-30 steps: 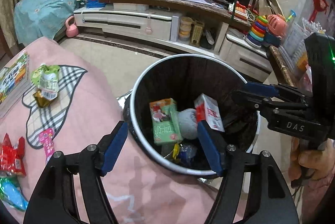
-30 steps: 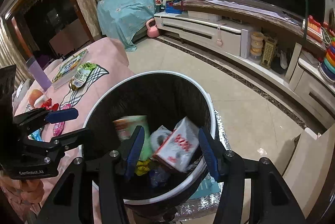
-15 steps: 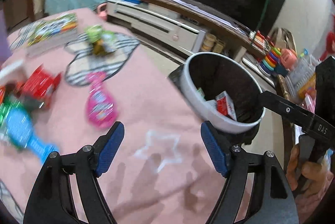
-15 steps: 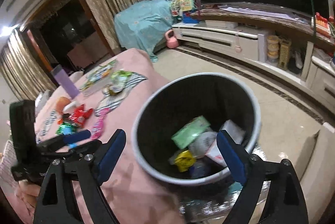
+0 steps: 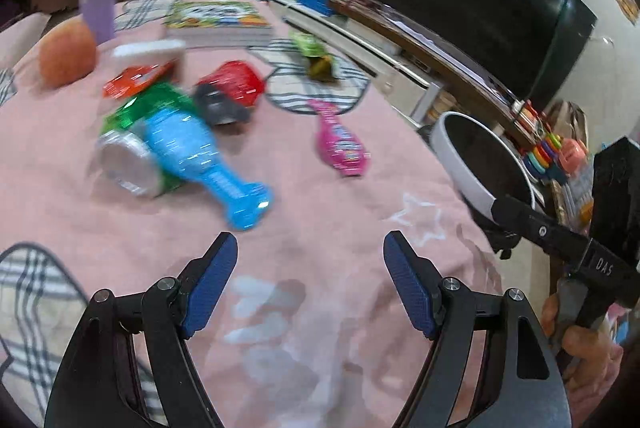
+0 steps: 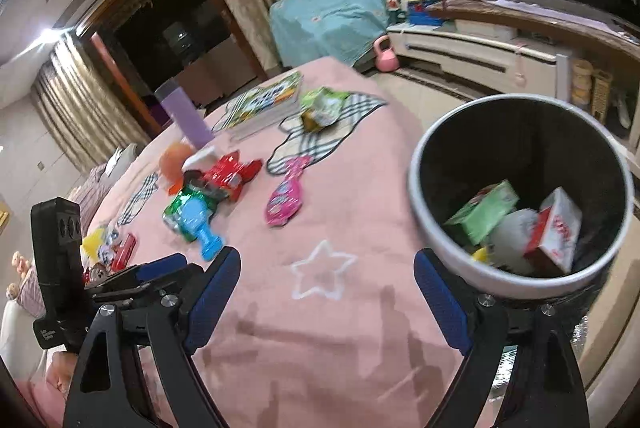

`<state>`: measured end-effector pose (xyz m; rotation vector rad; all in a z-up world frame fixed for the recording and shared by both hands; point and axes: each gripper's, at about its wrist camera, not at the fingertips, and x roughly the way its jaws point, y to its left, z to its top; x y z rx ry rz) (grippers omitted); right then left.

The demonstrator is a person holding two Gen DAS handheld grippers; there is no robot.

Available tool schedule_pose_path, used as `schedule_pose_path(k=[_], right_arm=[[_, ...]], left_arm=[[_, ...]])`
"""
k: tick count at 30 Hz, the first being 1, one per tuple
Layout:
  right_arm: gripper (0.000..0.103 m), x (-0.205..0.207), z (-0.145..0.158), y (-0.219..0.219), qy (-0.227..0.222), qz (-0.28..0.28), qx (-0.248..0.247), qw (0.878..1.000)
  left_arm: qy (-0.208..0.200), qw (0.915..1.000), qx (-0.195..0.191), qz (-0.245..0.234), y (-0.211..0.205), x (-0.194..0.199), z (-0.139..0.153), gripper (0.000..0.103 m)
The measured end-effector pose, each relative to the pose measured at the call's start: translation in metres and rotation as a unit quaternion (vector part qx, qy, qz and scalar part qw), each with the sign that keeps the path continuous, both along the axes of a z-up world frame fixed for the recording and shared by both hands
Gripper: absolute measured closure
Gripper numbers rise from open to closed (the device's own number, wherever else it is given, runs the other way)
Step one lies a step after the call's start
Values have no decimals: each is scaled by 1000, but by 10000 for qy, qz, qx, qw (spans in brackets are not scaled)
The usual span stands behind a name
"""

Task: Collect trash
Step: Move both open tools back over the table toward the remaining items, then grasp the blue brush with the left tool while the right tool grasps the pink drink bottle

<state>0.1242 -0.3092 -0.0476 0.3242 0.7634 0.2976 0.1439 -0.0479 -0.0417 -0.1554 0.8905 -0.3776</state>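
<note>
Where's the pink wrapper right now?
The pink wrapper lies flat on the pink tablecloth, mid-frame in both wrist views, just below the checked patch, between the blue wrapper and the trash bin.

Bare pink tablecloth [image 5: 320,236] up to the wrapper cluster [image 5: 176,143]; bin [image 6: 520,187] rightward.

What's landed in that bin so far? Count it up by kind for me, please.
Cartons: 2, a green carton and a red-and-white carton
white wad: 1
yellow wrapper: 1
Total visible in the bin: 4
</note>
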Motion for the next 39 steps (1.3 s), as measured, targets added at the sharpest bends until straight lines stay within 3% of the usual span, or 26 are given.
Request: schedule_pose_path(k=[9, 18, 26, 30, 32, 36, 39], right_arm=[[13, 12, -14, 41, 132, 340, -203, 9991], [17, 40, -32, 47, 345, 360, -159, 9986], [36, 74, -35, 47, 456, 209, -96, 9987], [39, 94, -40, 53, 562, 246, -98, 9981], [39, 101, -39, 58, 542, 286, -166, 9980], [42, 112, -40, 73, 513, 473, -454, 9965], [60, 114, -41, 82, 499, 550, -708, 9947]], left_arm=[[191, 9989, -87, 413, 31, 8, -10, 26], [338, 9969, -336, 629, 42, 28, -17, 29], [406, 9956, -474, 701, 35, 52, -21, 50], [437, 9944, -484, 830, 37, 64, -30, 61], [405, 9942, -470, 877, 39, 68, -32, 73], [400, 9933, -571, 925, 44, 71, -34, 78], [369, 9934, -565, 927, 44, 70, -33, 80]])
